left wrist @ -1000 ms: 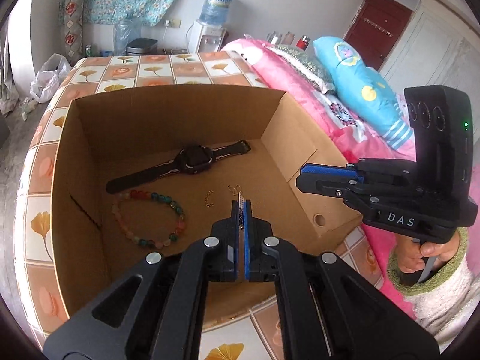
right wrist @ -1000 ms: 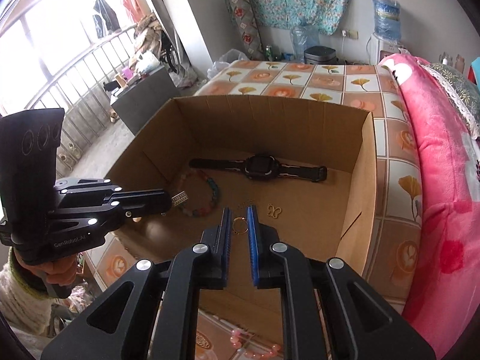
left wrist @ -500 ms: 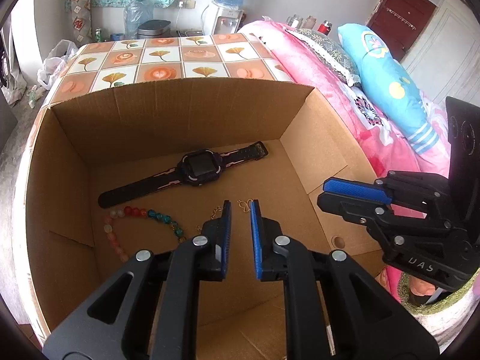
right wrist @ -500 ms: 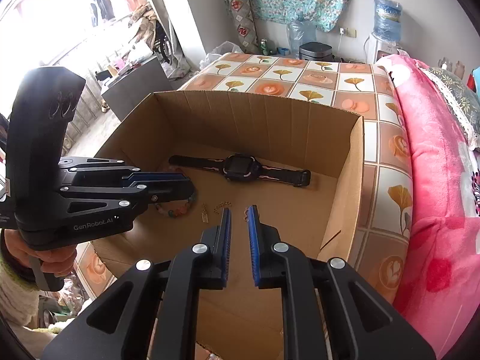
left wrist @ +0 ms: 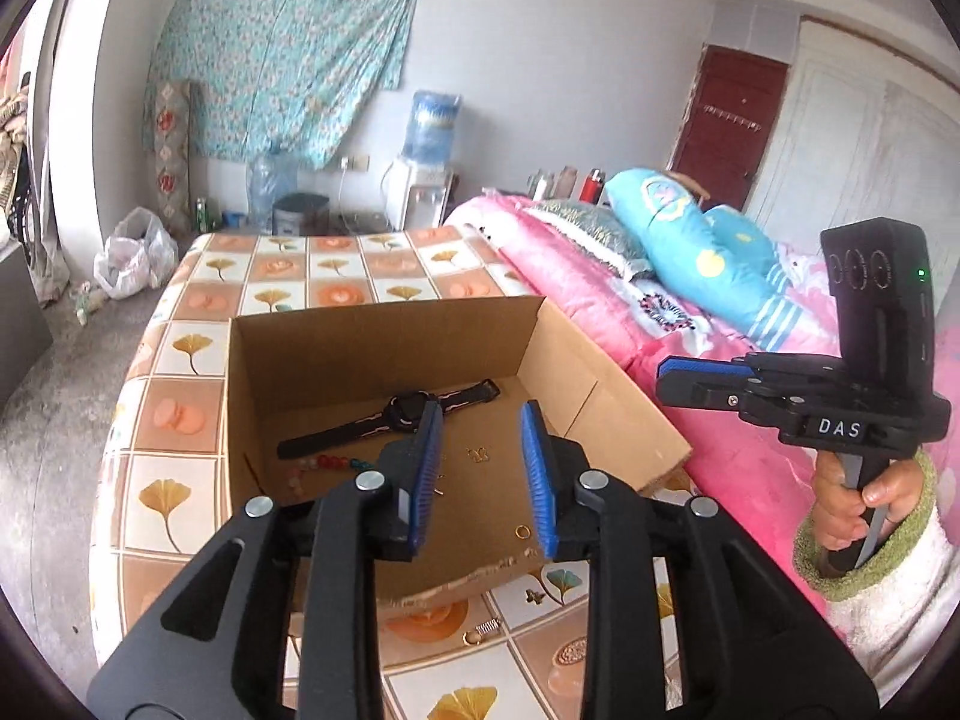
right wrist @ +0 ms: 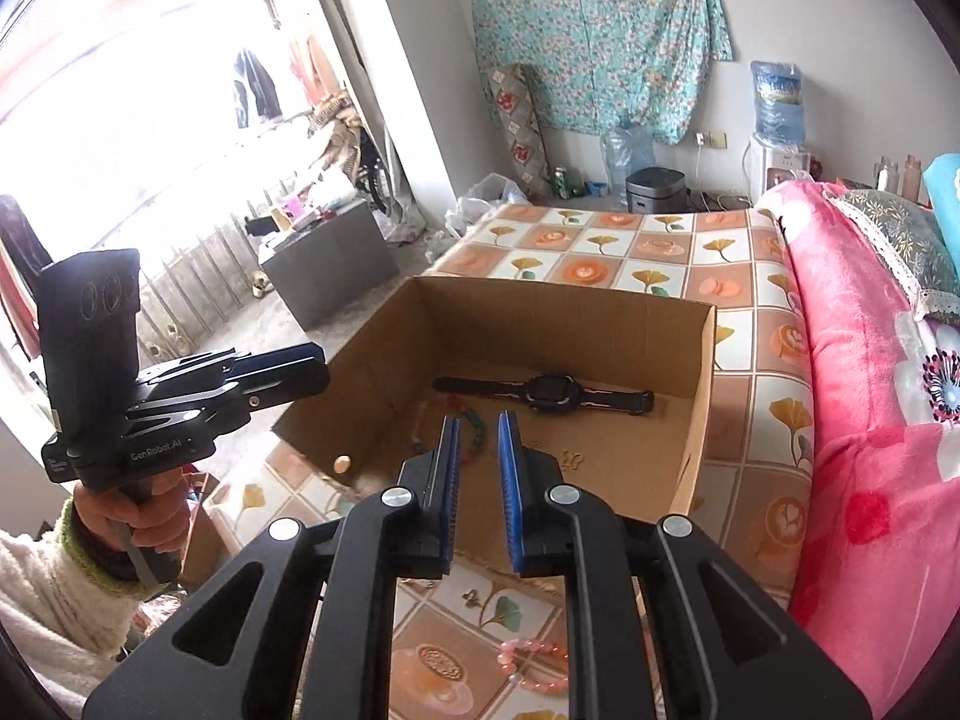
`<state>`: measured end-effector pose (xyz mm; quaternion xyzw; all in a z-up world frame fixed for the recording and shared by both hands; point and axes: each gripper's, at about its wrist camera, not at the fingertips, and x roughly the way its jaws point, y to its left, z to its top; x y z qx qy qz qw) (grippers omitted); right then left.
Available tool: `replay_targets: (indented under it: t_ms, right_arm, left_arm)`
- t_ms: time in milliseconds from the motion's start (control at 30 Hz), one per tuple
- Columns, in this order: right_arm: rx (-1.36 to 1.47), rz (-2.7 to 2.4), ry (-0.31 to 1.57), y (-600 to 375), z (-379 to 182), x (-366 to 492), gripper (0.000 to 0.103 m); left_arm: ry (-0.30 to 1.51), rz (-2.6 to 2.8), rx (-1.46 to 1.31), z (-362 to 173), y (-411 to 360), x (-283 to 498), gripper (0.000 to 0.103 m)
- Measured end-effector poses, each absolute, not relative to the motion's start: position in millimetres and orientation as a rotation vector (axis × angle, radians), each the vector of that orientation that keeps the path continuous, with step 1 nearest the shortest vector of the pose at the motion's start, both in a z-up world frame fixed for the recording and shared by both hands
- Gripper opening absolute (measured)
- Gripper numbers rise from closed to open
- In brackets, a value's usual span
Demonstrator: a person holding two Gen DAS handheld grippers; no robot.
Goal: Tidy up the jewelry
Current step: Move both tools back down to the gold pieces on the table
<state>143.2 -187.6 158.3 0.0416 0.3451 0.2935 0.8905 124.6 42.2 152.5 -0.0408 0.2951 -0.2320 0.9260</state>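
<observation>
The fingers of the left gripper stand wide apart and hold nothing above the near edge of the cardboard box. In this left wrist view the box sits on the tiled bench and holds a black watch, a bead bracelet, a small gold clasp and a gold ring. A spring lies on the bench outside it.

In the right wrist view the right gripper has its fingers slightly apart, empty, over the box. The watch lies near the far wall, the bead bracelet left of it. A pink bracelet lies on the bench outside.
</observation>
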Motion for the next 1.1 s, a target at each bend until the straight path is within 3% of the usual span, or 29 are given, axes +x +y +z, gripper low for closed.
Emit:
replay_targets:
  t_ms: [67,300,600,967,1100]
  right_arm:
    - [0.099,0.637,0.685,-186,159,123,0.024]
    - [0.177,0.647,0.753,-173,112,86,0.025]
    - [0.299,0.556,0.978,-166,28,93,0.025]
    - [0.269,0.554,0.998,-161,18,97,0.025]
    - [0.277,0.553,1.002,-160,18,98,0.025]
  left_arm:
    - [0.568,-0.495,-0.082,154,52,98,0.028]
    - [0.639,-0.567,-0.097,109,56,48,0.029]
    - [0.808,-0.475,-0.063,18,27,73,0.029]
    - [0.822,-0.475,0.105,-4,9,96,0.028]
    - [0.817,-0.506,0.147,-7,7,97,0.021]
